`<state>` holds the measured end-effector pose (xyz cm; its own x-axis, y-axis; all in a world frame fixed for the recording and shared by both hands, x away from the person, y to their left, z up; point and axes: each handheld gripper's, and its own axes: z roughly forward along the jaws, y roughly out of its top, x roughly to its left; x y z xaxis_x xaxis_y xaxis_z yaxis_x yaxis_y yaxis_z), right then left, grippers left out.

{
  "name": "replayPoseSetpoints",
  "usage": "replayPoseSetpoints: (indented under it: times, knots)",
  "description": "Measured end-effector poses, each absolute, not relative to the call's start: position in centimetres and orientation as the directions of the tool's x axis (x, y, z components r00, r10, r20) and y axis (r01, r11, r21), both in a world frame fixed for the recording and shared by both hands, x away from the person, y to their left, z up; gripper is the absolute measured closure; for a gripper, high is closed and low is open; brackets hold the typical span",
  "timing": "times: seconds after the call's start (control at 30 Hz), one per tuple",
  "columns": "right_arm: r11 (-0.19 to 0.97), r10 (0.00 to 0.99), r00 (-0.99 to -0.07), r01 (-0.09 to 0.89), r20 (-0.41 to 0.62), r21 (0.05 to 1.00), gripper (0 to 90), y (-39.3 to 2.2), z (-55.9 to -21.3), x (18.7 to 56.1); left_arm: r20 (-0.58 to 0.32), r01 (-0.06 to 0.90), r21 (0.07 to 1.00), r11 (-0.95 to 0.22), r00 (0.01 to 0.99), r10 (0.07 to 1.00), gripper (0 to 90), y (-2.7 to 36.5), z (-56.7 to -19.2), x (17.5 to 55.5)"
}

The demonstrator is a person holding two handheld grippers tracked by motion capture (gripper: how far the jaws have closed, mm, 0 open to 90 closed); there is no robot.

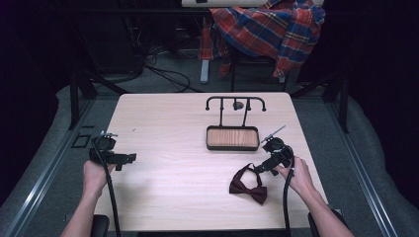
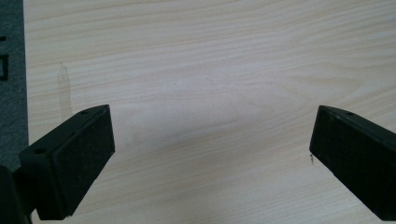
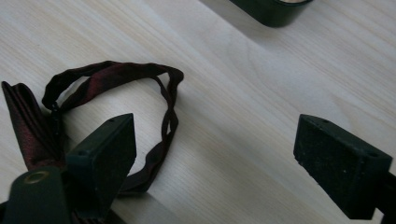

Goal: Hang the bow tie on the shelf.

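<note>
Lying just in front of the wooden tray (image 1: 232, 138), toward the person, the dark red bow tie (image 1: 248, 186) looks soft and light, best pinched by its strap loop (image 3: 140, 74), beside the wide-open, empty right gripper (image 3: 224, 158); the left gripper (image 2: 212, 154) gapes empty too.
</note>
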<state>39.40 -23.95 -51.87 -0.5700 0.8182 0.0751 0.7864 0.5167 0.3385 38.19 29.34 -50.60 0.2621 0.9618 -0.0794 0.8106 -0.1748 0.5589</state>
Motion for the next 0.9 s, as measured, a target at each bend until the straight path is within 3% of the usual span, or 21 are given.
replayPoseSetpoints:
  times: [0.1,0.17,0.23,0.27,0.37,0.5,0.53,0.6,0.9]
  knots:
    - [0.525,0.806,-0.584,0.782,0.101,0.336,14.7,-23.4,-52.0,39.4,-0.080,0.811,0.559,-0.174,0.261,0.962,0.0,29.3,-50.6,38.2]
    - [0.546,0.795,-0.601,0.769,0.086,0.333,22.4,-23.1,-52.1,39.3,-0.079,0.811,0.557,-0.179,0.266,0.961,0.0,29.2,-50.6,38.2]
    - [0.553,0.788,-0.609,0.765,0.091,0.329,22.9,-23.0,-52.1,39.2,-0.078,0.811,0.557,-0.180,0.267,0.961,0.0,29.2,-50.7,38.2]
    - [0.560,0.778,-0.621,0.756,0.099,0.338,30.1,-22.8,-52.2,39.1,-0.078,0.811,0.557,-0.180,0.266,0.961,0.0,29.3,-50.6,38.2]
    - [0.585,0.763,-0.641,0.741,0.088,0.329,32.6,-22.6,-52.3,39.0,-0.077,0.811,0.557,-0.179,0.265,0.961,0.1,29.3,-50.6,38.1]
    - [0.608,0.746,-0.661,0.725,0.080,0.324,50.0,-22.1,-52.6,38.8,-0.074,0.813,0.551,-0.186,0.270,0.960,0.1,29.2,-50.6,38.1]
    - [0.611,0.747,-0.661,0.725,0.073,0.317,58.1,-21.8,-52.8,38.7,-0.075,0.815,0.548,-0.188,0.272,0.959,0.1,29.2,-50.7,38.2]
    - [0.622,0.741,-0.668,0.722,0.071,0.304,63.8,-21.7,-52.9,38.7,-0.073,0.816,0.547,-0.190,0.272,0.960,0.1,29.2,-50.7,38.2]
    - [0.662,0.720,-0.693,0.702,0.036,0.261,73.1,-21.1,-53.3,38.6,-0.061,0.817,0.539,-0.202,0.277,0.959,0.1,29.0,-50.8,38.2]
